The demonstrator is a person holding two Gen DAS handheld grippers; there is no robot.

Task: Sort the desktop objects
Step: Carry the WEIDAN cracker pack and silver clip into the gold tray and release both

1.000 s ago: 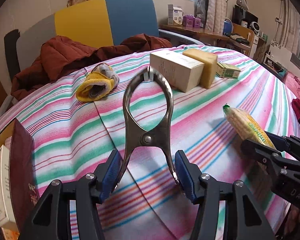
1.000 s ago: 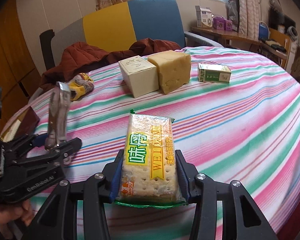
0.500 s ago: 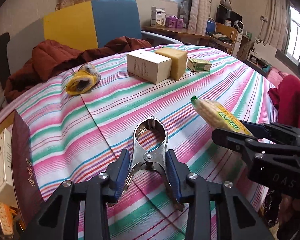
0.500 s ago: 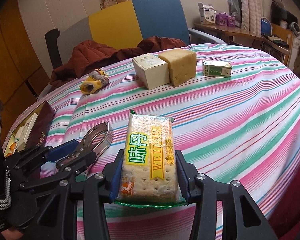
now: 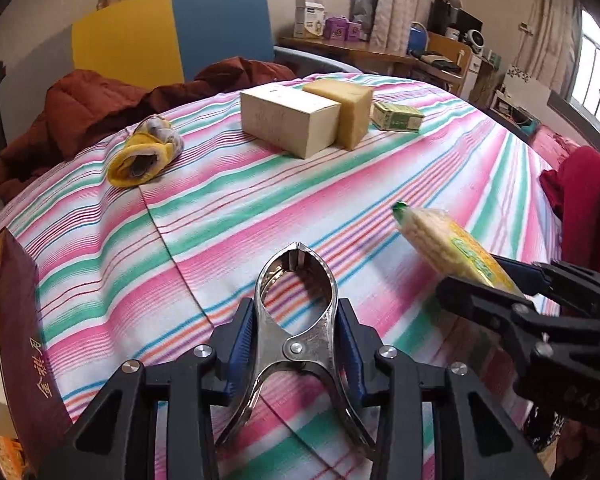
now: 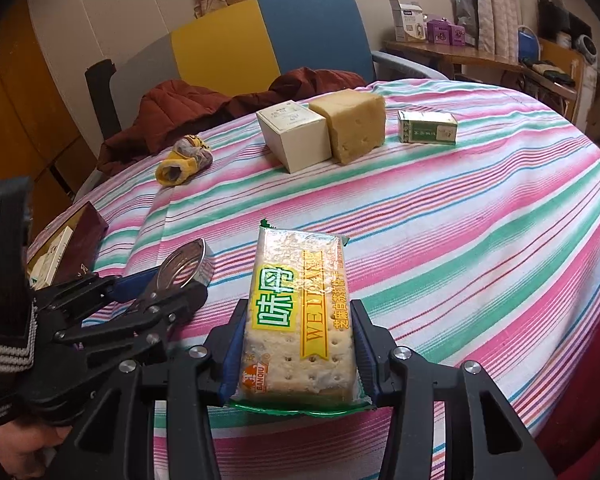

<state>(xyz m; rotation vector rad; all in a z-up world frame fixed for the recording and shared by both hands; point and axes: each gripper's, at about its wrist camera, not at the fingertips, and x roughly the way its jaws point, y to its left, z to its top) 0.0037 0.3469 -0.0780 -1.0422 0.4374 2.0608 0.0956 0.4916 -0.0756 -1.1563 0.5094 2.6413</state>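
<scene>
Left wrist view: the left tongs (image 5: 296, 344) are closed on a shiny metal spring clamp (image 5: 296, 320), their blue pads pressing its two sides near the pivot rivet, with the clamp's rounded nose pointing forward over the striped pink, green and white cloth of the bench (image 5: 260, 208). To the right in this view, the right tongs (image 5: 496, 284) carry a clear-wrapped packet of soda crackers with yellow and green print (image 5: 452, 248), raised off the cloth.

In the right wrist view, the right tongs (image 6: 298, 344) are closed on that cracker packet (image 6: 300, 316), pads against its long edges, the packet's printed face up and its far end pointing across the bench. The left tongs (image 6: 156, 292) appear at the lower left with the clamp (image 6: 180, 268) between them.

Farther back on the bench stand a cream cardboard box (image 6: 294, 140) and a pale yellow block with small holes, like a sponge (image 6: 356, 124), touching side by side. A small green and white carton (image 6: 427, 127) lies just to their right, apart from them. A rolled yellow and grey sock (image 6: 184, 160) lies to the left of the cream box. At the left edge of the bench sits a dark maroon box with gold characters (image 5: 24, 340), open, with pale packets inside. A rust-brown padded jacket (image 5: 84, 112) is heaped behind the bench against a yellow and blue chair back (image 5: 172, 36).
</scene>
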